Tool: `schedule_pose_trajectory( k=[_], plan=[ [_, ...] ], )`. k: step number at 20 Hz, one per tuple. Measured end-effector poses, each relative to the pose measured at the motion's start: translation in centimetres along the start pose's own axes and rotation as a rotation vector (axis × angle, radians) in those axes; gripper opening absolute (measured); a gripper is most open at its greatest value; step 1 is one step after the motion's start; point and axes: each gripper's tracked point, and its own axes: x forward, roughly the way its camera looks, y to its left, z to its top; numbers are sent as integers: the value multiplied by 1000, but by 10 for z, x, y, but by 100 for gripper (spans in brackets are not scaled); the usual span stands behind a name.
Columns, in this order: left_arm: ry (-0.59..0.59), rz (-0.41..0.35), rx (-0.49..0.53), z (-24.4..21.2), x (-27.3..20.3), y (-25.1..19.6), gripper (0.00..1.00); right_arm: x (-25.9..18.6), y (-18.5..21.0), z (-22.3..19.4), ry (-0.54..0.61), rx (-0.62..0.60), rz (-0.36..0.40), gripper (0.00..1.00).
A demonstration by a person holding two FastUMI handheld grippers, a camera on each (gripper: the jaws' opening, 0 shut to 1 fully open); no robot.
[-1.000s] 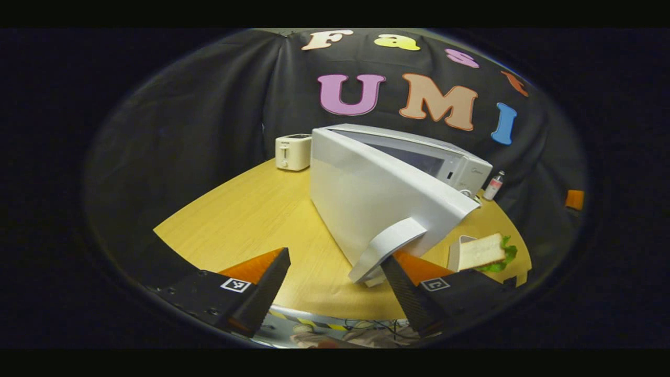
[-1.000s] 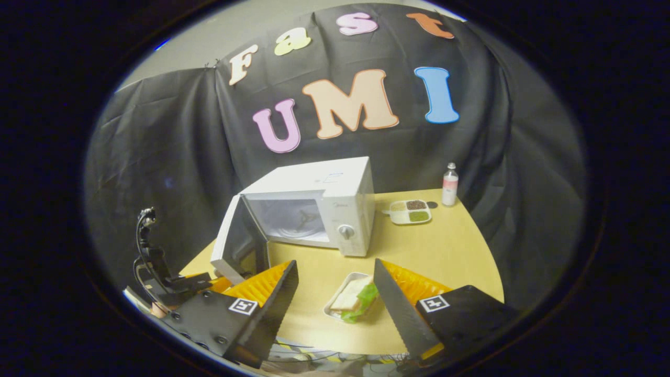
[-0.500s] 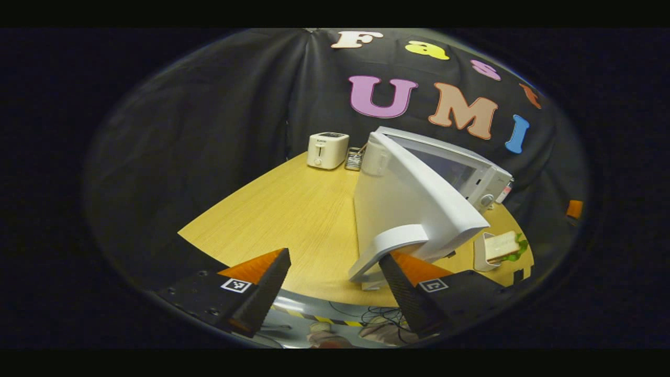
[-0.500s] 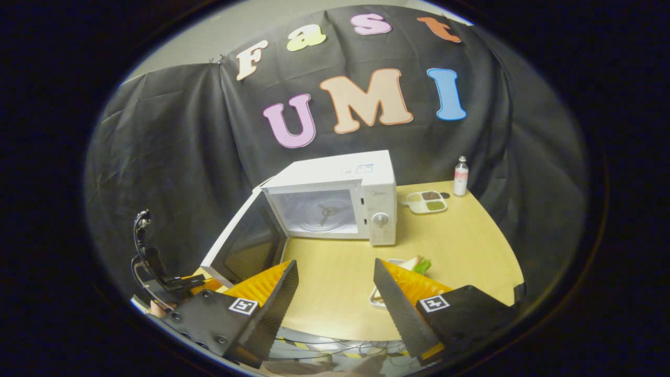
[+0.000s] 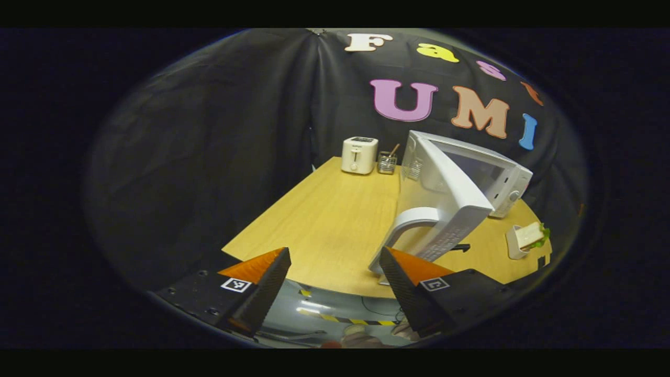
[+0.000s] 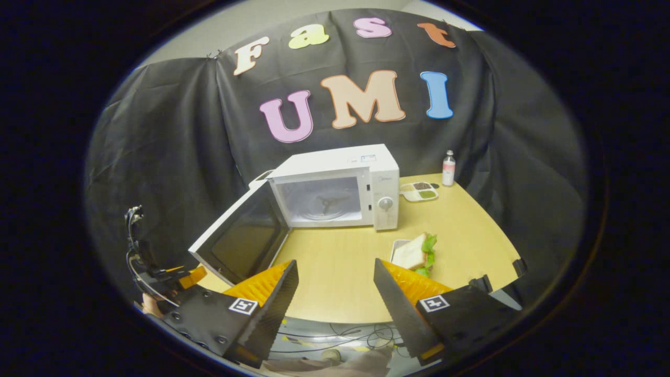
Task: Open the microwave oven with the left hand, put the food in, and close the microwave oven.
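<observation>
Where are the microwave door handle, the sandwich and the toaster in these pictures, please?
microwave door handle [image 5: 405, 222]: left gripper view, on the curved bar's upper bend.
sandwich [image 6: 411, 255]: right gripper view, on the top bread slice.
toaster [image 5: 358, 155]: left gripper view, on its front face.

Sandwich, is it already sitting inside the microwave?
No, the sandwich lies in its dish on the table, in front of the open microwave, whose cavity holds no food.

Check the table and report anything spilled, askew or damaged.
Nothing stands out. The microwave stands upright with its door swung wide, as the task needs. The sandwich sits on its tray, nothing spilled. The toaster and bottle stand upright.
</observation>
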Motion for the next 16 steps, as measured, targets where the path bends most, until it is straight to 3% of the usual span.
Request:
schedule_pose_trajectory(
  k=[4,6,8,10,11,16],
  plan=[
    [-38,32,-8,14,-15,27,100,-2,13,-11,-3,13,-20,91],
    [-52,26,-17,19,-25,25,100,-4,12,-17,10,12,-36,96],
    [-56,13,-28,24,-33,18,100,-2,8,-18,24,27,-53,91],
    [-76,19,-36,36,-38,15,100,2,-2,-11,24,42,-77,96],
    [-89,28,-36,43,-40,12,100,5,-8,-7,26,45,-90,91],
    [-138,98,-22,68,-58,-5,99,30,-56,0,92,70,-129,91]
  ],
)
